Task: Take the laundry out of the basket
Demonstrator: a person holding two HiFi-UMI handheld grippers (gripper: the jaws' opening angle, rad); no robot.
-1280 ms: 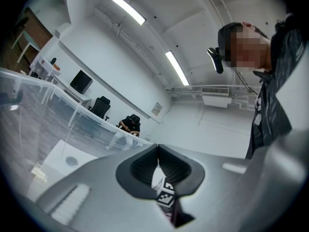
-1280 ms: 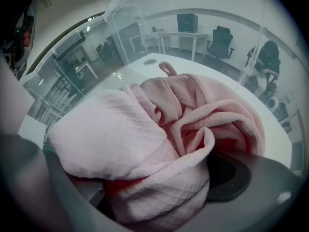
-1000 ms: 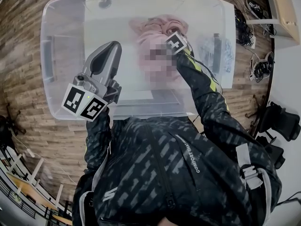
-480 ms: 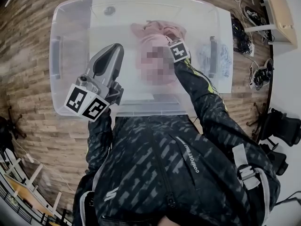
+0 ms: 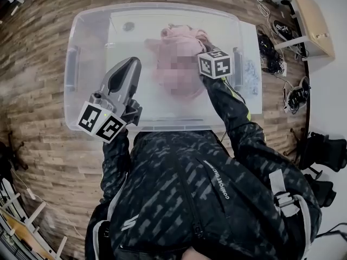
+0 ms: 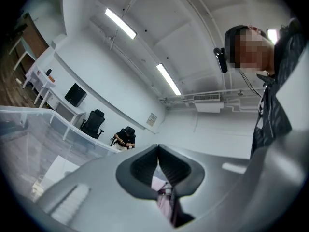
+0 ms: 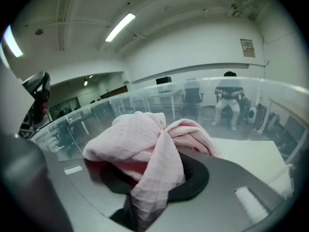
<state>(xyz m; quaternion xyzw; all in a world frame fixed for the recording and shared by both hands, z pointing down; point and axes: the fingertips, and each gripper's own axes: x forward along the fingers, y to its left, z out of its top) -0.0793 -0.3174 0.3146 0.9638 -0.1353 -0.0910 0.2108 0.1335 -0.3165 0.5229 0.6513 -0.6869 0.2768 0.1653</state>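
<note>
Right gripper (image 7: 152, 175): its fingers (image 7: 231, 180) have just been closing and are now clamped on a bunched fold of the pink cloth (image 7: 140, 139), which fills the gap between them and spills over both sides and down towards the camera. Left gripper (image 6: 158, 149): fingers together, nothing held (only a sliver of the pink cloth shows past them, well beyond the tips). From the head view I place the cloth over the inside of the clear plastic basket (image 5: 81, 58), right of its middle, with the right gripper's marker cube (image 5: 215, 64) just beside it. The right gripper view shows the basket's clear wall behind and above the bundle, so I judge the laundry raised but not yet clear of the rim. The basket stands on the wooden floor (image 5: 38, 53), and the left gripper hangs above its near wall. Risks noted: the hold is on a loose knot of folds rather than a flat edge, so a quick pull could let the cloth slide out and drop back in. The hanging tail could catch the rim on the way over and drag or tip the light basket, which nothing is steadying. The draped cloth also covers much of the right gripper view, so I would be slow to see slippage.
</note>
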